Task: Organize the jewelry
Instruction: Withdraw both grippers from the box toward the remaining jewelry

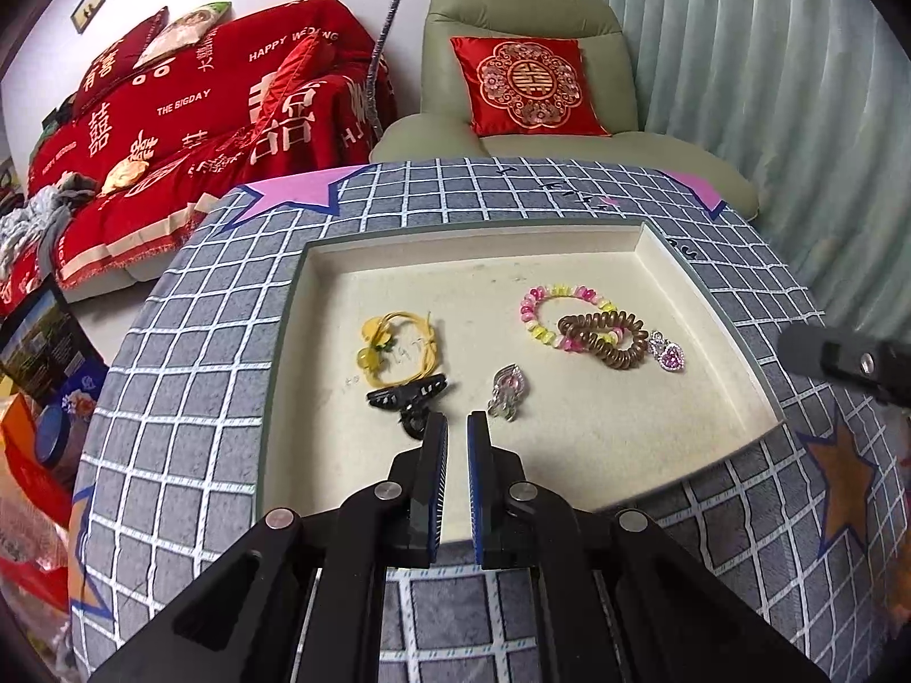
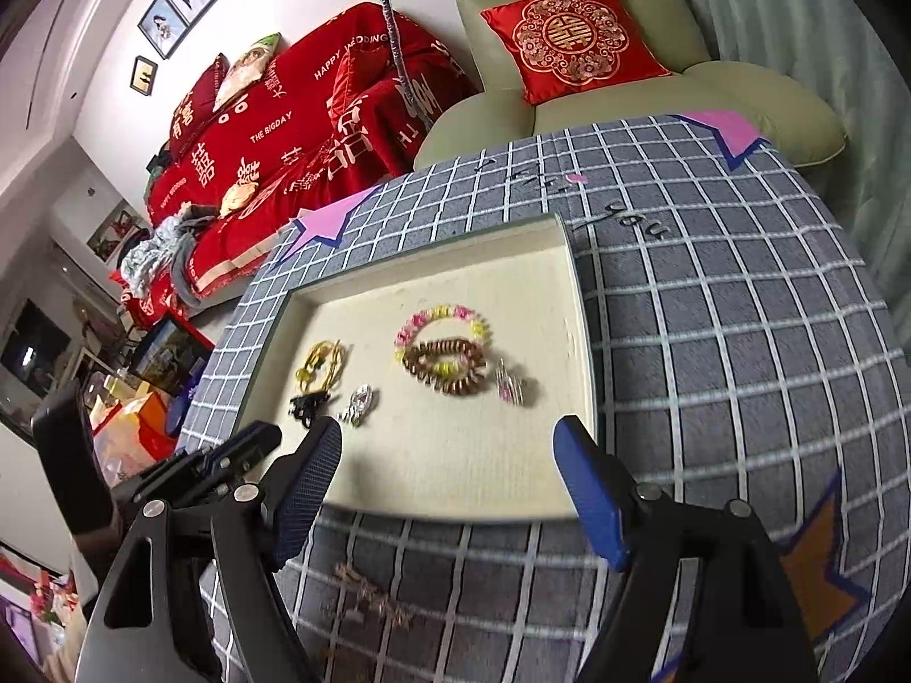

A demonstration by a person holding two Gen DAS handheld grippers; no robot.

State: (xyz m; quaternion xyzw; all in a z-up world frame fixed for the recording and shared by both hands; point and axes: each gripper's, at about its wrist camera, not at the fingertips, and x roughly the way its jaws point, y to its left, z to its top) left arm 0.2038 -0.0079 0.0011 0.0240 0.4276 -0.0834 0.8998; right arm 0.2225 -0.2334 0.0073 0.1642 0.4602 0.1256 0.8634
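Jewelry in tray (image 1: 706, 307)
Left hand-held gripper (image 1: 457, 427) shut, empty; right hand-held gripper (image 2: 450, 444) wide, empty. Coil hair tie (image 1: 609, 336), 1 o'clock: soft, springy; pinch its rim.

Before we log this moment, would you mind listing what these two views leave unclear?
- Black hair clip: in the left wrist view its near end is hidden behind the left gripper fingers.
- Small brownish thing on the checked cloth: right wrist view, too blurred to identify.
- Heart pendant beside the coil hair tie: smeared in the right wrist view.
- Right gripper: in the left wrist view, cut off by the right edge.
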